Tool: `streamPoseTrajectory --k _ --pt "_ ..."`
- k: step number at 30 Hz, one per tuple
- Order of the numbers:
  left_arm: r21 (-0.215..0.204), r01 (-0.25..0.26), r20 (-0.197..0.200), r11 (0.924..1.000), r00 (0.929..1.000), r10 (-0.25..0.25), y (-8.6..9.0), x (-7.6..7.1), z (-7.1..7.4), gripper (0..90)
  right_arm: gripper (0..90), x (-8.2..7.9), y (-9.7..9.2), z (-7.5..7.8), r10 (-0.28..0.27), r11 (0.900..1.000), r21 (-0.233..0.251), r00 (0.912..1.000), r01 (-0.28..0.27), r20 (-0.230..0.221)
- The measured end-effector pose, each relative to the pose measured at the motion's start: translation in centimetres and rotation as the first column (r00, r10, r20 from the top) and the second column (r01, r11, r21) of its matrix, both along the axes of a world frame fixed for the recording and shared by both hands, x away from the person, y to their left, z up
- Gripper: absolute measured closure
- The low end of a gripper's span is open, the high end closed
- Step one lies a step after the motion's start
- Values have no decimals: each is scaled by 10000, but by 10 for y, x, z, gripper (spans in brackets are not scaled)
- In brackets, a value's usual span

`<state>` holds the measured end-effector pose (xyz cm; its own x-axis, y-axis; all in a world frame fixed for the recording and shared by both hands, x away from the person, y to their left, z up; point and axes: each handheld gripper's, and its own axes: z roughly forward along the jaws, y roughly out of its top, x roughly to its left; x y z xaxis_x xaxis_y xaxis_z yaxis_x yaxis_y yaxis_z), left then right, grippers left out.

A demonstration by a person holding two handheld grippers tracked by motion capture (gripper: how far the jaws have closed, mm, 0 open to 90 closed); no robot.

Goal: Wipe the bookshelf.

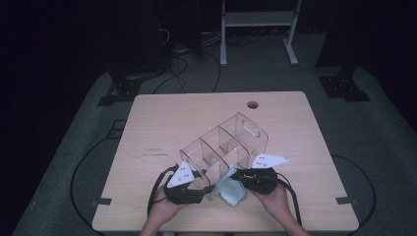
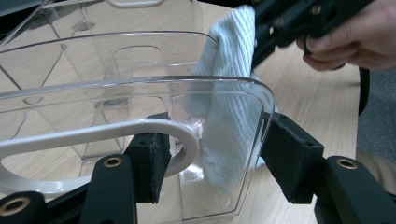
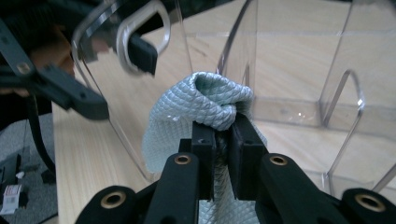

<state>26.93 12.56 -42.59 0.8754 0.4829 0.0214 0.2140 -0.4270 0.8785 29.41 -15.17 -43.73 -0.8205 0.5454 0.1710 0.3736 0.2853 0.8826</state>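
On the wooden table (image 1: 162, 128) lies a clear plastic organizer (image 1: 223, 147) with several compartments, tipped on its side and running diagonally from the near left toward the far right, its handle cut-out at the far end. At its near left end sits the left gripper (image 1: 196, 189), held in the person's left hand (image 1: 164, 201). In the left gripper view its jaws stand partly apart around the end wall of the organizer (image 2: 140, 107): one finger (image 2: 152, 161) reaches through the pale-rimmed handle slot and lies against the inner face of the wall, while the other finger (image 2: 289, 154) sits at the wall's outer curved edge, touching or just beside it. The jaws are clasped on this end wall, and whether both pads press hard cannot be told. Just to the right of that gripper, at the near corner of the organizer, hangs a light blue cloth (image 1: 231, 189) with a quilted weave; in the left gripper view the cloth (image 2: 229, 93) lies against the transparent wall, seen through the plastic. Farther right, the right gripper (image 1: 236, 174), held in the right hand (image 1: 273, 196), points left toward the organizer. In the right gripper view its fingers (image 3: 205, 149) are pinched almost together on a bunched fold of the cloth (image 3: 210, 102), which bulges above the jaws and trails below them, next to an upright clear divider (image 3: 243, 51).
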Motion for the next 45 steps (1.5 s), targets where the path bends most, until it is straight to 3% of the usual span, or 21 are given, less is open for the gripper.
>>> streamPoseTrajectory --k 4,6,9,15,23,38,41,45 --pt "16 207 5 9998 9998 -207 -5 -2 0 441 818 0 -4 9 -52 9998 208 9998 48 177" --pt "8 355 12 9994 9994 -355 -8 -3 -1 443 822 1 -9 20 -168 9983 561 9989 144 438" --pt "23 515 32 9987 9987 -515 -11 -4 -1 443 823 2 -9 23 -198 9985 522 9985 171 507" --pt "21 630 -43 9980 9980 -630 -8 -3 0 441 819 2 -11 13 -206 9969 773 9991 177 362" --pt "-12 764 -64 9971 9971 -764 -3 -2 1 442 813 -2 -16 0 -141 9974 714 9997 126 205" --pt "7 684 -14 9977 9977 -684 3 0 2 440 813 2 -9 -39 -116 9998 -153 9978 107 -655" --pt "8 652 -37 9979 9979 -652 3 0 2 426 813 3 -9 -41 -114 9996 -262 9968 94 -797" --pt "25 712 -38 9975 9975 -712 5 1 2 408 823 -2 -10 -35 -105 9993 -373 9983 84 -577"
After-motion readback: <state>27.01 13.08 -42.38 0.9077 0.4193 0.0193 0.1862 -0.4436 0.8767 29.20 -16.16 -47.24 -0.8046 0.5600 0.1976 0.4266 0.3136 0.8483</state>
